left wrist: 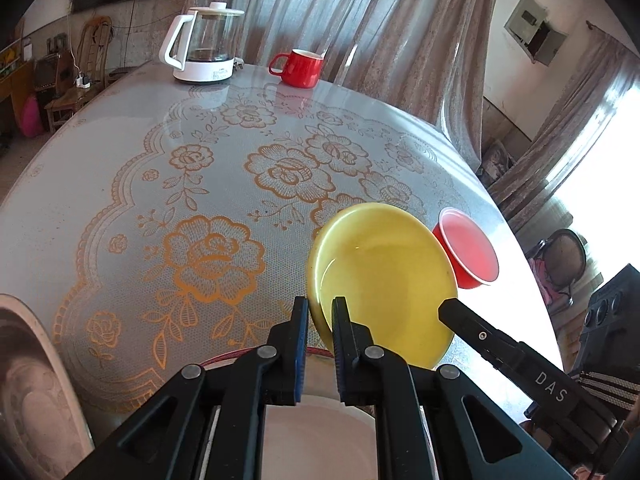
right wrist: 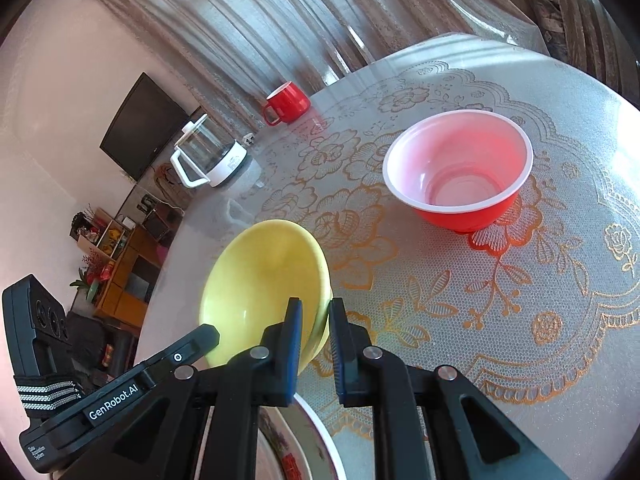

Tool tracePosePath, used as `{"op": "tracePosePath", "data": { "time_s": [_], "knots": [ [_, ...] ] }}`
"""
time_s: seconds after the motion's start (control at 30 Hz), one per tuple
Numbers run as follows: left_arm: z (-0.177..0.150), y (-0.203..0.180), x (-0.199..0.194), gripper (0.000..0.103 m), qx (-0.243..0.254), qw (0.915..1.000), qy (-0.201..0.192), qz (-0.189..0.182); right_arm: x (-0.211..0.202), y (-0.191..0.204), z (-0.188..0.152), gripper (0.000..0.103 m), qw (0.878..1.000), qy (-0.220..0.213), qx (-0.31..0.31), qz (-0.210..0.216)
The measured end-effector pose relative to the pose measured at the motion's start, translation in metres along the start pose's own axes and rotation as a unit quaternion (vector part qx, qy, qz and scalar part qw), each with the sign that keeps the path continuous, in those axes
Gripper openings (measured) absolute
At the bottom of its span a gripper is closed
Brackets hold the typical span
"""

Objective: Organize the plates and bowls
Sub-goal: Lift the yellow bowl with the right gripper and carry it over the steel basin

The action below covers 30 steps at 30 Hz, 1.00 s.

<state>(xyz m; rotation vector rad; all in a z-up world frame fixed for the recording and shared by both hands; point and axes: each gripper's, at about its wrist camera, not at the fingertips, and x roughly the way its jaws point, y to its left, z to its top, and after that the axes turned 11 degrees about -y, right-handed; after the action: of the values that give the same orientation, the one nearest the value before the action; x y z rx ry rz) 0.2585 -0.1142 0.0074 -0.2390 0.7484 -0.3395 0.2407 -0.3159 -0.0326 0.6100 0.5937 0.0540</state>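
A yellow bowl (left wrist: 384, 276) hangs tilted just above the table, held from two sides. My left gripper (left wrist: 320, 305) is shut on its near-left rim. One finger (left wrist: 480, 332) of my right gripper reaches the bowl's right edge in the left wrist view. In the right wrist view my right gripper (right wrist: 314, 307) is shut on the rim of the yellow bowl (right wrist: 260, 280), and the left gripper's finger (right wrist: 188, 350) comes in from the lower left. A red bowl (right wrist: 460, 168) with a pale inside stands on the table beyond it, also the red bowl (left wrist: 468, 254).
A white dish with a red rim (left wrist: 320, 424) lies under my left gripper. A patterned plate (left wrist: 28, 380) sits at the table's near left, and a patterned plate (right wrist: 316, 440) lies under my right gripper. A glass kettle (left wrist: 204, 44) and a red mug (left wrist: 300, 66) stand at the far edge.
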Motion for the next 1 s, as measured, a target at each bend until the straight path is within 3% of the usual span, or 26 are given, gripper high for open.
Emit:
{"op": "tracePosePath", "data": {
  "time_s": [0.5, 1.0],
  "knots": [
    [-0.011, 0.048, -0.084, 0.012, -0.036, 0.9972, -0.063, 0.017, -0.017, 0.066, -0.021, 0.012, 0.997, 0.008, -0.048, 0.056],
    [-0.039, 0.129, -0.159, 0.012, -0.105, 0.9870, -0.106, 0.059, -0.008, 0.150, -0.071, 0.012, 0.984, 0.060, -0.112, 0.124]
  ]
}}
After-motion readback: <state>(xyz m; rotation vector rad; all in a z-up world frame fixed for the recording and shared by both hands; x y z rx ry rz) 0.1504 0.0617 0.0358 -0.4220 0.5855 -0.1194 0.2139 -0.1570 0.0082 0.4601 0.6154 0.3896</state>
